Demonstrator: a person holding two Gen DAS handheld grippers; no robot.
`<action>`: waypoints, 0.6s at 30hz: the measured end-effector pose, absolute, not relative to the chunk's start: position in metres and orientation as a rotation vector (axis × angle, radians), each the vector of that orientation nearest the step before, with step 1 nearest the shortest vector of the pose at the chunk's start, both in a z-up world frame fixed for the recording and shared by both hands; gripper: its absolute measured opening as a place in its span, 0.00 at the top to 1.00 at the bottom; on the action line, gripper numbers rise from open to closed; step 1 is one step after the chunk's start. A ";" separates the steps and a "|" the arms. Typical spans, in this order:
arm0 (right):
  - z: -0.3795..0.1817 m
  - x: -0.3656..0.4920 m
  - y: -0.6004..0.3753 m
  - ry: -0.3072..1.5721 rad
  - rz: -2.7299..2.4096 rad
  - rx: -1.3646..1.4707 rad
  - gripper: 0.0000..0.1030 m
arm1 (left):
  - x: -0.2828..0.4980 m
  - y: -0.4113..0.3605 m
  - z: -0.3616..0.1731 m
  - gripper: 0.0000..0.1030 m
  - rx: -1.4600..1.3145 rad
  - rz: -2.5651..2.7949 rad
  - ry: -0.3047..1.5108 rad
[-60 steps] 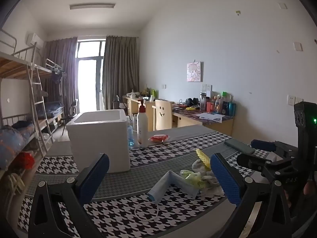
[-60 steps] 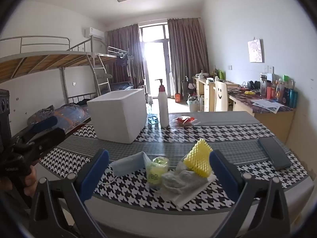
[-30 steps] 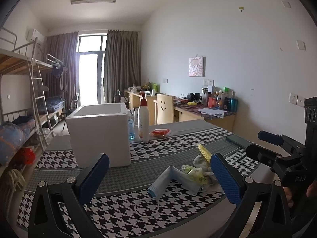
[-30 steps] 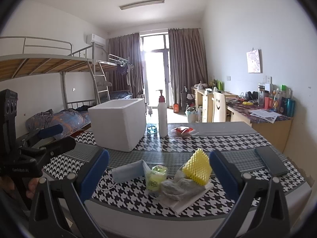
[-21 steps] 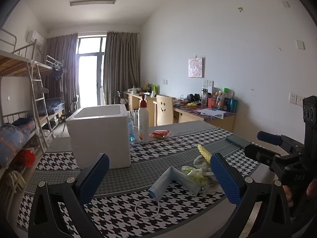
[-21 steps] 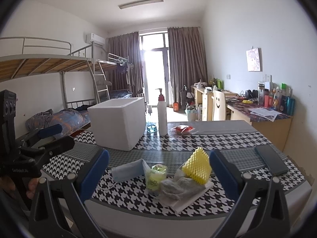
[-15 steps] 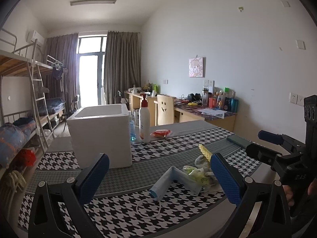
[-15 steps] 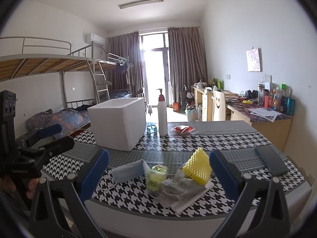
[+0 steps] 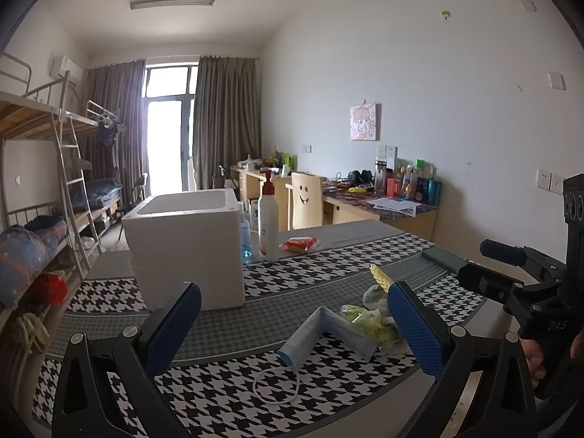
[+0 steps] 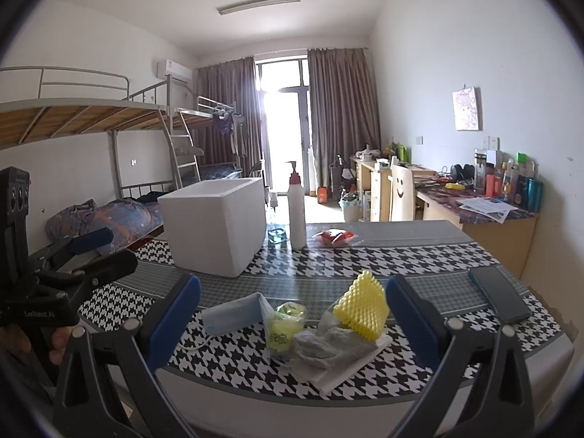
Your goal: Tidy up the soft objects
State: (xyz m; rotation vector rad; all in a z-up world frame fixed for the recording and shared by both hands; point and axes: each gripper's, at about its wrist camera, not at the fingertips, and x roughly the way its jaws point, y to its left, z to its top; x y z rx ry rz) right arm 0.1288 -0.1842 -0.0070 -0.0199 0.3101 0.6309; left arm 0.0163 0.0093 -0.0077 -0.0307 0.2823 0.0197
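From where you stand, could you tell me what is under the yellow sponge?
The yellow sponge leans on a crumpled grey cloth, which lies on a white sheet on the checked tablecloth. Whatever lies beneath the cloth's folds is covered.

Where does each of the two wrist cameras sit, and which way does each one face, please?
Left wrist: on the left gripper, at the table's near left, facing the face mask and foam box; open jaws frame it; right gripper at right.
Right wrist: on the right gripper, at the near edge, facing the yellow sponge; open jaws; left gripper at left.
Shared: mask, sponge, box, pump bottle.
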 end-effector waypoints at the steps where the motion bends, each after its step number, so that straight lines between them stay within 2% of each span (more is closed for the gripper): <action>1: -0.007 0.130 -0.184 0.313 0.629 -0.020 0.01 | 0.018 0.009 -0.009 0.01 -0.031 0.018 0.286; 18: -0.019 0.154 -0.184 0.382 0.598 -0.024 0.01 | 0.051 0.017 -0.021 0.01 -0.008 0.030 0.381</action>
